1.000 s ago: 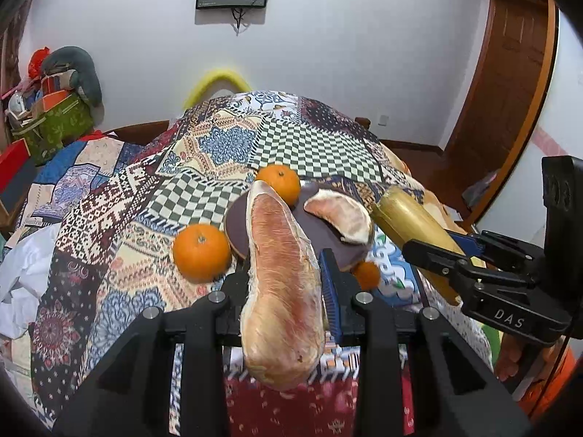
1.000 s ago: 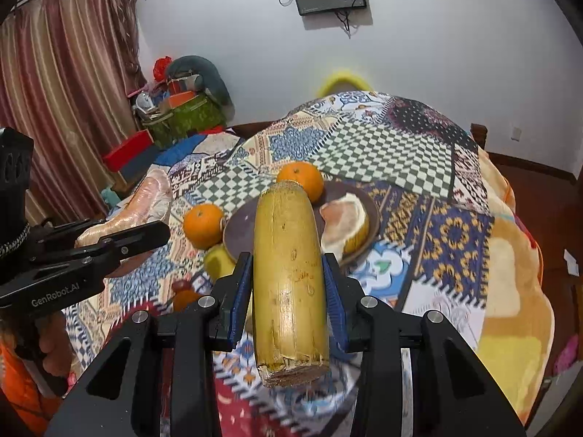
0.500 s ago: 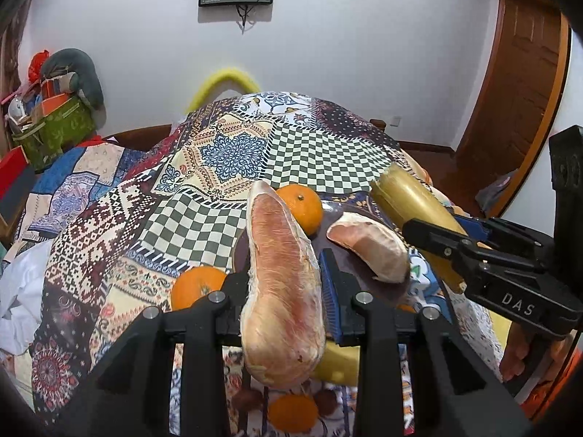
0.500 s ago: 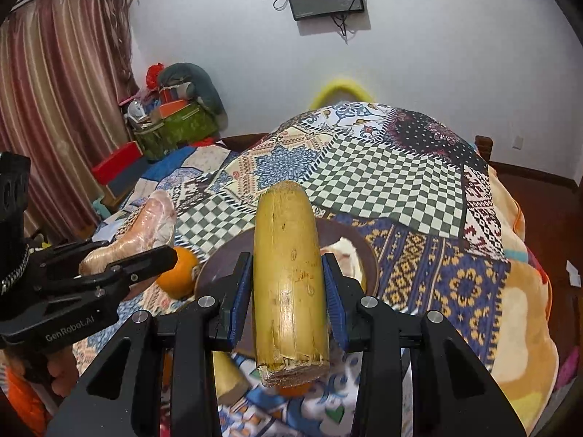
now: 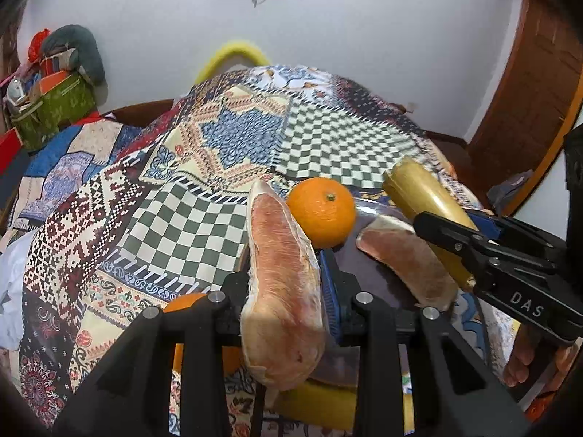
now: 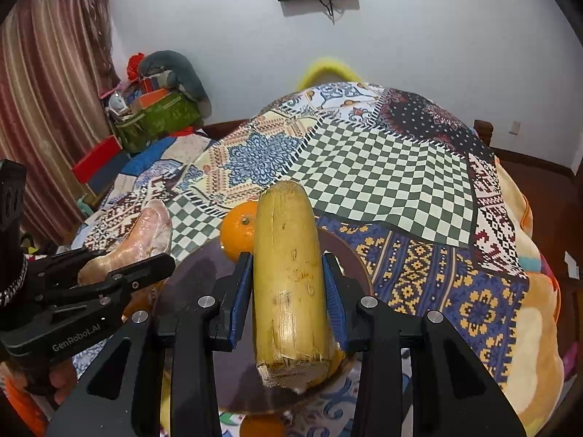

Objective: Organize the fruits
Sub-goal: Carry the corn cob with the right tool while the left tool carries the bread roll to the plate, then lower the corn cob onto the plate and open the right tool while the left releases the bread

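Over plate (image 6: 204,273) | left claw (image 5: 288,273) clamps pomelo wedge (image 5: 284,291) | right claw (image 6: 288,287) clamps banana (image 6: 288,276), perhaps

both tongs (image 5: 288,284) nearer plate (image 6: 189,276), fruit carried along

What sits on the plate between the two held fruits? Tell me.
In the left wrist view, an orange and a pomelo wedge lie on the dark plate, between the held pomelo segment and the yellow stalk.
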{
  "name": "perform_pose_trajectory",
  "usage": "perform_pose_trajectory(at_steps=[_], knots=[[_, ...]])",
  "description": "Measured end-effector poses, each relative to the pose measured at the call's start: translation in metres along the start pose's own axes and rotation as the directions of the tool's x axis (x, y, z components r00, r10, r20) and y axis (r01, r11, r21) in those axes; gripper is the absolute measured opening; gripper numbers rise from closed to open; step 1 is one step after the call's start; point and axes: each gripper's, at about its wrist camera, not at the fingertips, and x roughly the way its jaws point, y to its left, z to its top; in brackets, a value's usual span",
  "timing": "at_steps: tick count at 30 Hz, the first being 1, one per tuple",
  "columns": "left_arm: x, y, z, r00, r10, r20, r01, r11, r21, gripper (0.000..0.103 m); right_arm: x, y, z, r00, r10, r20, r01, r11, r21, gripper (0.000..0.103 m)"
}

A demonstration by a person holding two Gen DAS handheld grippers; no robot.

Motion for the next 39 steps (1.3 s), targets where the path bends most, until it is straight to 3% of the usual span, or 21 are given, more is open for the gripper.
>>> perform_pose_trajectory(at_steps=[15, 22, 29, 39], knots=[[0.037, 0.005, 0.005, 0.996, 0.004, -0.087, -0.007, 1.0, -0.027, 0.032, 0.03, -0.006, 0.001, 0.997, -0.001, -0.078, 0.003, 1.0, 0.024, 0.035], [0.031, -0.006, 0.007, 0.998, 0.002, -0.064, -0.002, 1.0, 0.005, 0.033, 0.026, -0.009, 0.004, 0.997, 0.033, -0.069, -0.031, 0.999, 0.037, 0.037], [0.021, -0.002, 0.001, 0.998, 0.009, -0.067, -0.009, 1.0, -0.005, 0.033, 0.013, 0.0, 0.002, 0.998, 0.014, -0.054, -0.014, 1.0, -0.003, 0.038], [-0.026, -0.001, -0.003, 1.0, -0.002, -0.013, 0.002, 1.0, -0.013, 0.033, -0.018, 0.007, -0.003, 1.0, -0.007, -0.019, 0.006, 1.0, -0.022, 0.038]])
